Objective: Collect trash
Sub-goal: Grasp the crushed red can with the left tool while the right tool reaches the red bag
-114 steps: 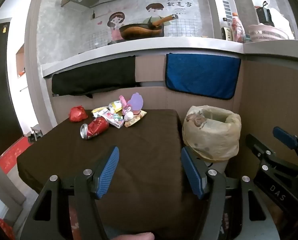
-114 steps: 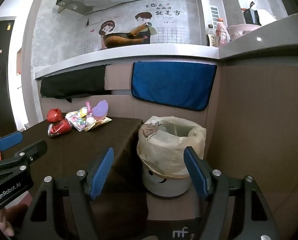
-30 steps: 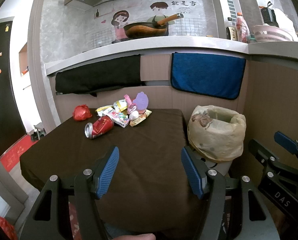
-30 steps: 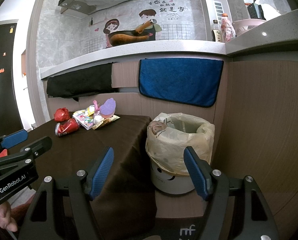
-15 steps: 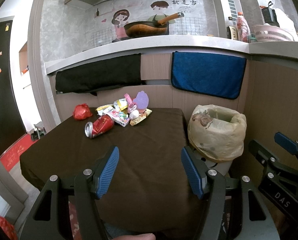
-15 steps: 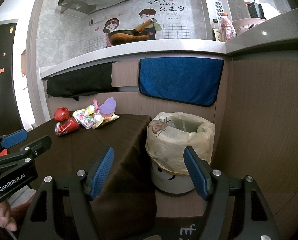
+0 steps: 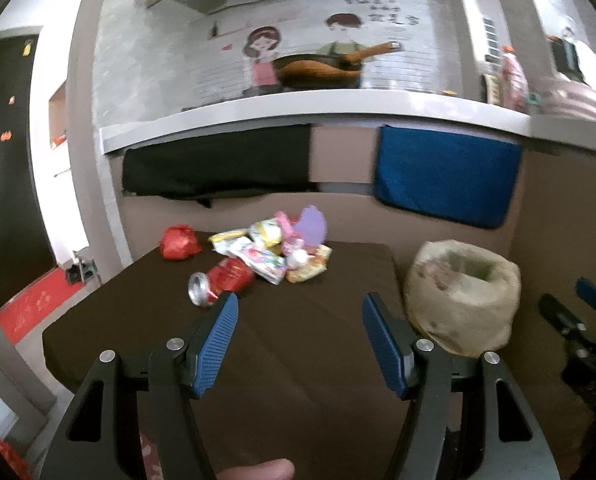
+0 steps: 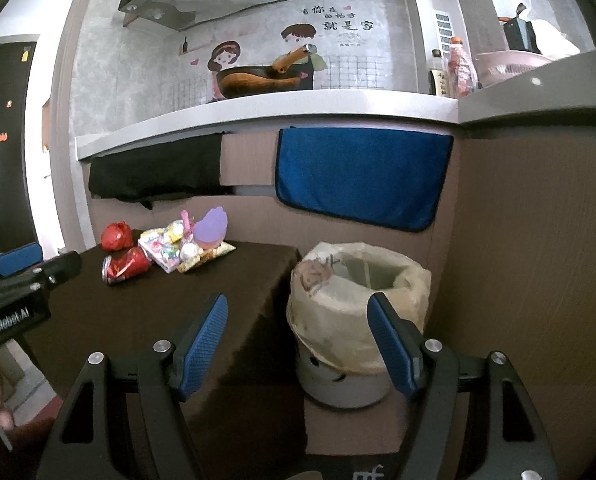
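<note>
Since half a second ago the left gripper (image 7: 300, 316) has advanced toward the trash pile (image 7: 266, 250), jaws wide and empty; the red can (image 7: 222, 280) lies just ahead-left of it on the bench (image 7: 298, 360). Right gripper (image 8: 298, 320) hangs open, bin (image 8: 358, 312) just ahead-right.

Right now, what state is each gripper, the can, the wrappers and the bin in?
left gripper: open, empty
right gripper: open, empty
red can: crushed, lying on its side on the table
snack wrappers: piled on the table, uncollected
red crumpled wrapper: on the table, apart from the pile
trash bin: lined with a bag, open-topped, beside the table
</note>
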A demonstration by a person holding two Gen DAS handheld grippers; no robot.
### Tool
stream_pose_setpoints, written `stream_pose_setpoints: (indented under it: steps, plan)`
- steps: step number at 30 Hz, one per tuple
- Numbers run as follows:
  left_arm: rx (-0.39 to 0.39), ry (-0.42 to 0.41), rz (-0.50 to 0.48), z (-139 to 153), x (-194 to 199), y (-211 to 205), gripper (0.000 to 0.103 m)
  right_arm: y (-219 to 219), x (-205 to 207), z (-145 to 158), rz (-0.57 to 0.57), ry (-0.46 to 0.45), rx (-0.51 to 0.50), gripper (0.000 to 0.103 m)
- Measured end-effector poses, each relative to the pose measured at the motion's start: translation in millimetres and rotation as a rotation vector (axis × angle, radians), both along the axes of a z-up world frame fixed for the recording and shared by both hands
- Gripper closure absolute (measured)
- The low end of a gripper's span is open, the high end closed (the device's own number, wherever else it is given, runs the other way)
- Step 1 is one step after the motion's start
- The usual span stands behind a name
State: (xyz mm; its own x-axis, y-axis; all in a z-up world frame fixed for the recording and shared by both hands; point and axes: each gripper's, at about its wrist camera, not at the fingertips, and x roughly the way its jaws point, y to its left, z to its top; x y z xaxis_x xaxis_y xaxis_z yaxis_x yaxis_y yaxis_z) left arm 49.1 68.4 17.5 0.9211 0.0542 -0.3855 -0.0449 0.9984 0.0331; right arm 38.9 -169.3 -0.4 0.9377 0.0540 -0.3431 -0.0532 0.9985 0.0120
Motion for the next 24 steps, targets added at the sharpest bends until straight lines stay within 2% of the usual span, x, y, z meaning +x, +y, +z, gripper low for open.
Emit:
stream_pose_setpoints:
  steps: [4, 9, 14, 18, 20, 24]
  plan:
    - [-0.008, 0.003, 0.030, 4, 29, 39, 0.038, 13, 26, 13, 0.019, -0.013, -0.005, 0.033]
    - [0.038, 0.011, 0.096, -6, 67, 86, 0.038, 42, 63, 20, 0.073, -0.018, -0.040, 0.033]
    - [-0.041, 0.105, 0.024, -21, 110, 119, 0.038, 67, 113, 13, 0.123, 0.034, -0.041, 0.033]
    - [-0.079, 0.102, -0.019, -29, 141, 139, 0.038, 79, 154, 0, 0.143, 0.089, -0.032, 0.033]
    - [-0.123, 0.113, -0.043, -33, 160, 154, 0.038, 83, 172, -6, 0.143, 0.115, -0.031, 0.033]
    - [-0.150, 0.132, -0.017, -39, 196, 181, 0.038, 90, 203, -19, 0.145, 0.164, -0.022, 0.033]
